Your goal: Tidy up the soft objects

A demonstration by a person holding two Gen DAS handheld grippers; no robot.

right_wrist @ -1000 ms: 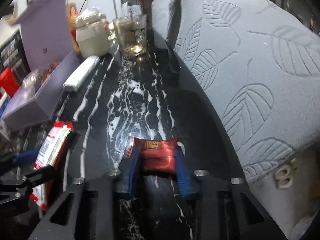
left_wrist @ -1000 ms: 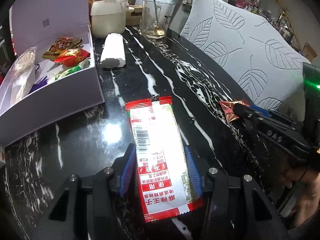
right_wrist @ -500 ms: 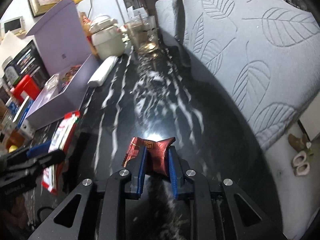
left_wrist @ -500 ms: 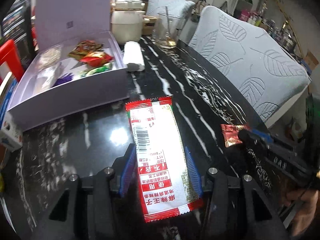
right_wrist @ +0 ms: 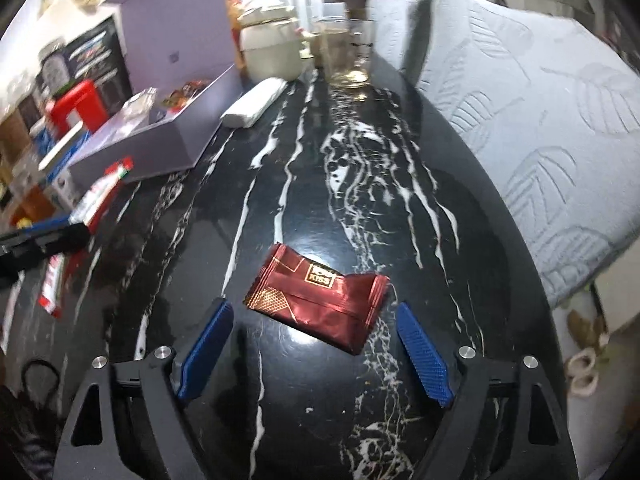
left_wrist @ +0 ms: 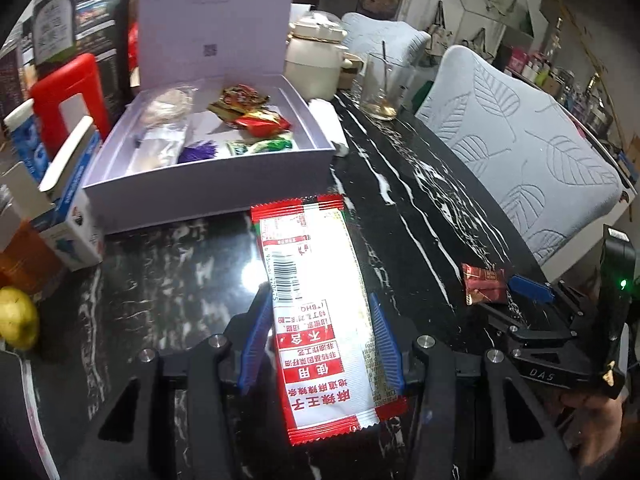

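My left gripper (left_wrist: 318, 340) is shut on a long red and white snack packet (left_wrist: 316, 312), held above the black marble table (left_wrist: 180, 280) in front of the open lilac box (left_wrist: 208, 184). The box holds several wrapped snacks (left_wrist: 256, 120). My right gripper (right_wrist: 316, 344) is open with its jaws spread wide. A dark red candy wrapper (right_wrist: 320, 300) lies loose on the table between and just ahead of its blue pads (right_wrist: 206, 340). The wrapper also shows in the left wrist view (left_wrist: 482, 284), in front of the right gripper (left_wrist: 532, 288). The box also shows in the right wrist view (right_wrist: 160, 136).
A white roll (right_wrist: 256, 104), a cream pot (right_wrist: 272, 48) and a glass cup (right_wrist: 348, 52) stand at the table's far end. Grey leaf-patterned chairs (right_wrist: 540, 100) line the right side. Small cartons (left_wrist: 60, 184), a red holder (left_wrist: 68, 96) and a yellow fruit (left_wrist: 16, 316) crowd the left.
My right gripper has opened and let go of the dark red wrapper, which now lies on the table. My left gripper has lifted and drawn back with the packet.
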